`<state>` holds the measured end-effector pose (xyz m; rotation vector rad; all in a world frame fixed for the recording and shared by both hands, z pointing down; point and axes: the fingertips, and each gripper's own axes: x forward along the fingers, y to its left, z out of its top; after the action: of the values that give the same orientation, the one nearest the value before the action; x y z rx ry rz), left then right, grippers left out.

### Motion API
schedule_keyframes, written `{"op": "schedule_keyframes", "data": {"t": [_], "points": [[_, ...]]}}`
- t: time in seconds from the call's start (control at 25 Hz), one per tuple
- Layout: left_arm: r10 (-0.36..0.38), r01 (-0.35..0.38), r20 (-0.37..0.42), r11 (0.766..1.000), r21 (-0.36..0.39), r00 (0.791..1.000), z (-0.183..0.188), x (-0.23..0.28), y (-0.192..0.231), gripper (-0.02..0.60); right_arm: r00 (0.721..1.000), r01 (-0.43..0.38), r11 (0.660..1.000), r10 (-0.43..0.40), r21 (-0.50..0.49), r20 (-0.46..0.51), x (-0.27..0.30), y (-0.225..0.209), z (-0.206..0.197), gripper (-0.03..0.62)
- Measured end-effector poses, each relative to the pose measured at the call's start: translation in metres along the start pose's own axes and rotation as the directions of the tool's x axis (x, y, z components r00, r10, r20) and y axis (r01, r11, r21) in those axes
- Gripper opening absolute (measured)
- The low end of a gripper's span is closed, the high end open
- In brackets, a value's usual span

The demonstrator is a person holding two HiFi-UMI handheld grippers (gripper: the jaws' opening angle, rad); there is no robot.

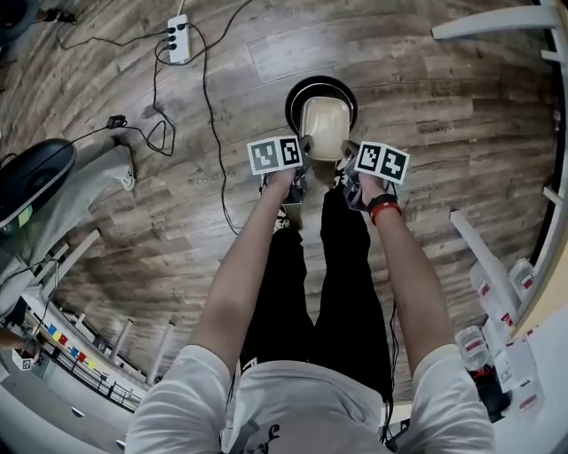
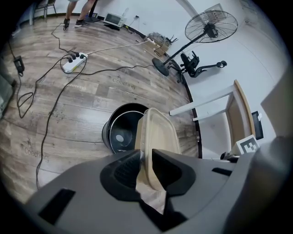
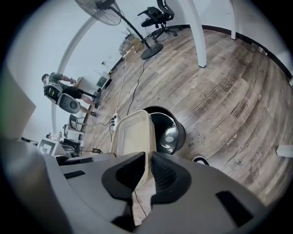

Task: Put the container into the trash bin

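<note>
A beige lidded container hangs over a round black trash bin that stands on the wood floor. My left gripper is shut on the container's left rim, and my right gripper is shut on its right rim. In the left gripper view the container rises from between the jaws with the bin just beyond it. In the right gripper view the container stands between the jaws beside the bin, whose inside shows bare and shiny.
A white power strip with black cables lies on the floor to the left of the bin. A standing fan and an office chair are farther off. White table legs and shelves with bottles line the right side.
</note>
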<state>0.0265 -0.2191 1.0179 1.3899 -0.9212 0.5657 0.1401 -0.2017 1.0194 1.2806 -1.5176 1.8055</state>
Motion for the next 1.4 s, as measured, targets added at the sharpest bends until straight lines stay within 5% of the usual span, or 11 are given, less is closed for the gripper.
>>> {"op": "schedule_keyframes", "data": {"t": [0.8,1.4], "points": [[0.015,-0.015,-0.006,0.999,-0.046,1.000,0.015,0.069,0.054,0.095,1.000,-0.001,1.000,0.001,0.013,0.003,0.082,-0.029,0.012,0.061],[0.025,-0.026,-0.028,0.999,-0.030,0.999,0.018,0.095,0.057,0.135,1.000,0.012,1.000,-0.012,0.012,-0.002,0.100,-0.046,0.026,0.064]]}}
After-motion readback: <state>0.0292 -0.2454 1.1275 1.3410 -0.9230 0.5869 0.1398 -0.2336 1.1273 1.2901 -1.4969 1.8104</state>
